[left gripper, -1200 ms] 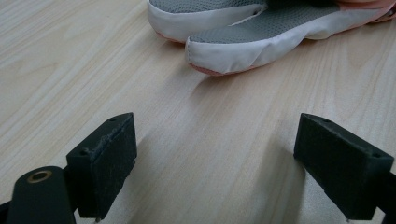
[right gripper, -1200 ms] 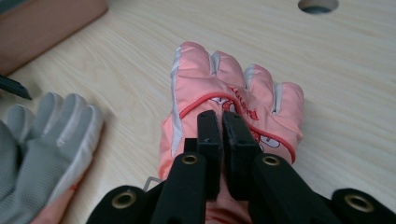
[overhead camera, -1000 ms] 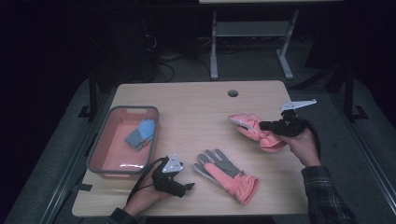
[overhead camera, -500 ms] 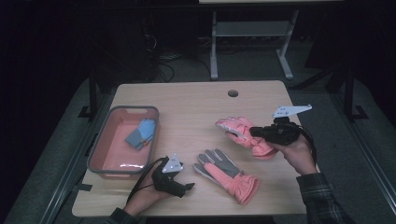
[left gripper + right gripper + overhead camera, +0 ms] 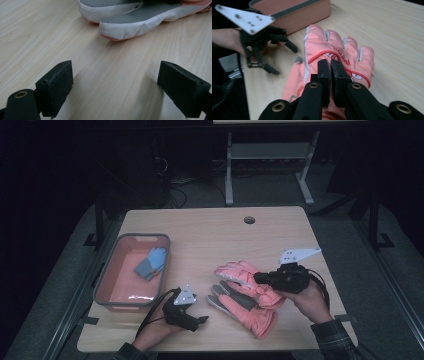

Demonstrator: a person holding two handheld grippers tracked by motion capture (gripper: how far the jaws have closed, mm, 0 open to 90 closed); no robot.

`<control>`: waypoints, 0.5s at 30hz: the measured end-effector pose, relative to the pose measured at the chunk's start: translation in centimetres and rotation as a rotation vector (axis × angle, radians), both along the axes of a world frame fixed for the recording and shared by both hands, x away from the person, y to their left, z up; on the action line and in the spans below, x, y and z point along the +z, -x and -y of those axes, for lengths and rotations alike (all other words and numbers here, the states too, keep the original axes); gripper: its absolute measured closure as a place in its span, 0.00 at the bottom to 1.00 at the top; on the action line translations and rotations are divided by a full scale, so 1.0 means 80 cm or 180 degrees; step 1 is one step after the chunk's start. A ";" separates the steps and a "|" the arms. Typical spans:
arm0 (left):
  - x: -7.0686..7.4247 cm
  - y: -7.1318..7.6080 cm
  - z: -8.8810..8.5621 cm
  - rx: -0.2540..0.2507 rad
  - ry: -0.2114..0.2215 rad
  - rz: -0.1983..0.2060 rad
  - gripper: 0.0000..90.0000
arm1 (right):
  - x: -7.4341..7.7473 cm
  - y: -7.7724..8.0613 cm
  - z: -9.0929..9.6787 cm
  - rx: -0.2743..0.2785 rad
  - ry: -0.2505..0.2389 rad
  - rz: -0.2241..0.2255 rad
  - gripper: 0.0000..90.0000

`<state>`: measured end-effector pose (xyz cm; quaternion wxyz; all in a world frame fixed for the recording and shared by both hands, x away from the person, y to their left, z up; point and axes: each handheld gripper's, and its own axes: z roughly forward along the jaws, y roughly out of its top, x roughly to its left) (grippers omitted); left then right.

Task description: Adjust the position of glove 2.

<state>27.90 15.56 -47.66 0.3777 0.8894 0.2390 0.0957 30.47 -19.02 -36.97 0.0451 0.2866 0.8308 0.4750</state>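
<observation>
My right gripper [image 5: 257, 278] is shut on a pink ski glove [image 5: 234, 270] and holds it just over a second pink glove [image 5: 246, 309], which lies palm up on the wooden table [image 5: 210, 235]. In the right gripper view the jaws [image 5: 330, 72] pinch the back of the held glove [image 5: 342, 51]. At the front left my left gripper [image 5: 201, 318] rests on the table, open, with bare wood between its jaws [image 5: 115, 92]. Just ahead of it lie the grey and white fingertips of the lying glove [image 5: 130, 22]. The left gripper [image 5: 283, 58] also shows in the right gripper view.
A pink bin [image 5: 103, 279] with a grey rim stands at the table's left and holds a blue glove [image 5: 150, 262]. Its wall [image 5: 294, 15] shows in the right gripper view. A cable hole [image 5: 249, 220] sits near the far edge. Bare wood lies beyond the gloves.
My right gripper has carried the pink glove leftward and nearer the front, from the table's right side to above the lying glove. The left gripper has stayed put.
</observation>
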 end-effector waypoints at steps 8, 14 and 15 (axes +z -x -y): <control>0.000 0.000 0.000 -0.0006 -0.0009 0.0008 0.14 | -0.004 0.017 -0.015 0.0195 -0.0055 -0.0051 0.96; 0.000 0.000 0.000 0.0005 0.0012 0.0009 0.14 | -0.013 0.020 -0.024 0.0233 0.0024 -0.0070 0.96; -0.001 0.000 0.000 0.0006 0.0013 0.0009 0.14 | -0.015 0.020 -0.024 0.0237 0.0029 -0.0066 0.96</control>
